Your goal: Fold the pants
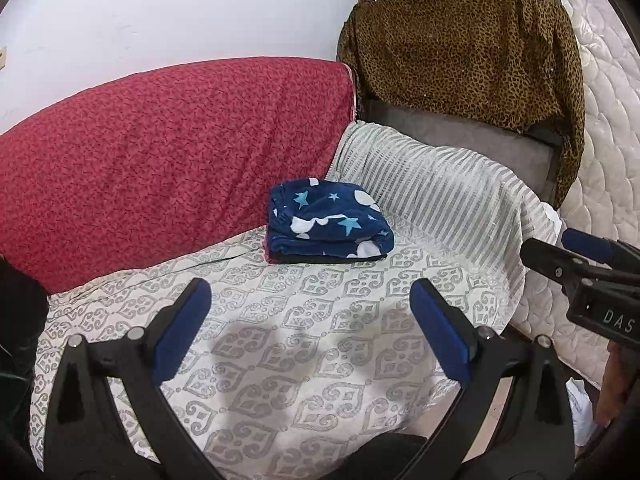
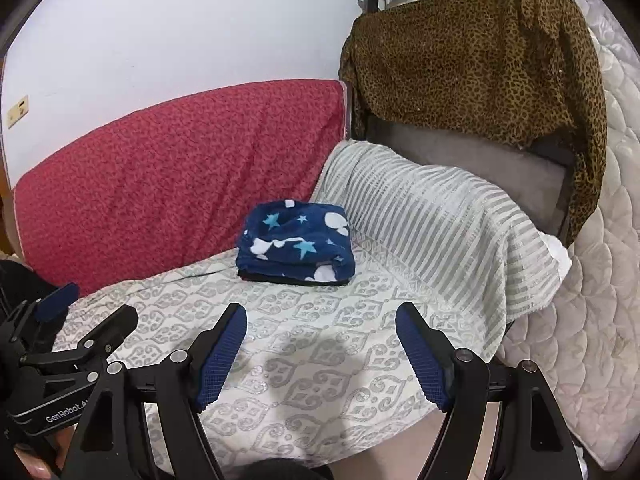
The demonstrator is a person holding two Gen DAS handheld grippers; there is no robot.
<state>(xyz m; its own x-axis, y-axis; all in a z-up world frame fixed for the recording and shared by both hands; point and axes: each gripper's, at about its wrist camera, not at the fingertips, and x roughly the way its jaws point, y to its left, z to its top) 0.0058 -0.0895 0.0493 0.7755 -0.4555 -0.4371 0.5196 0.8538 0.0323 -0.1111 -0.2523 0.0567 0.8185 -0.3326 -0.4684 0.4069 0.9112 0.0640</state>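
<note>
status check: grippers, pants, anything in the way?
Left gripper open, empty. Right gripper open, empty. Pants folded on bed, untouched. Nothing in the way.

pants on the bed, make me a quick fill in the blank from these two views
1. The folded pants are dark blue with white moons and light blue ____.
2. Behind the pants leans a cushion covered in ____ cloth.
3. The jaws of the left gripper and the right gripper stand ____, with nothing between them.
4. The cloth over the black frame has a ____ print.

Missing words: stars; red; open; leopard
</note>
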